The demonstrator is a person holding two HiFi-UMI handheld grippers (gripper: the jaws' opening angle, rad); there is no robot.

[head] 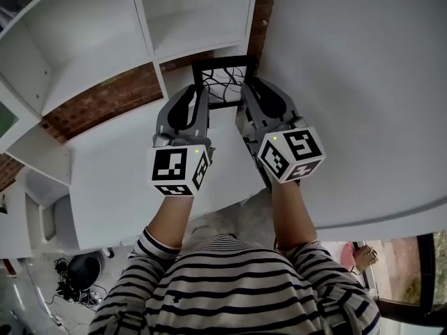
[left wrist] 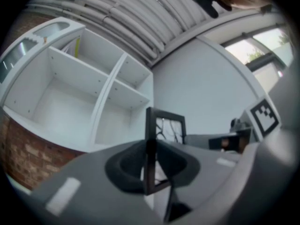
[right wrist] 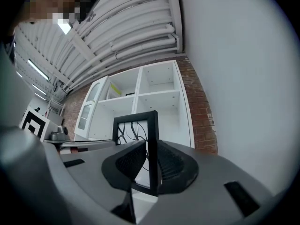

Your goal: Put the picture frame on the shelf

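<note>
Head view: a thin, square-cornered black picture frame [head: 225, 82] w/ dark squiggly lines on a white sheet inside is held up in the air, upright, in front of the shelf [head: 91, 40] and not on it. The shelf is a white, smooth, boxy unit split into open square compartments by flat panels. Behind it is a rough red brick wall [head: 112, 96]; to the right is a plain matte white wall [head: 363, 82]. The left gripper [head: 198, 96] is clamped on the frame's left side bar and the right gripper [head: 255, 93] on its right side bar, so the frame sits between the two, level w/ their tips. Left gripper view: grey plastic jaws w/ black ribbed pads pinch the bar edge-on, frame sticking up above the pads. Right gripper view: same, jaws pressed tight on the bar, pads touching both faces. Each gripper carries a white cube w/ black square markers. The person's sleeves [head: 160, 246] are striped black & white knit.
</note>
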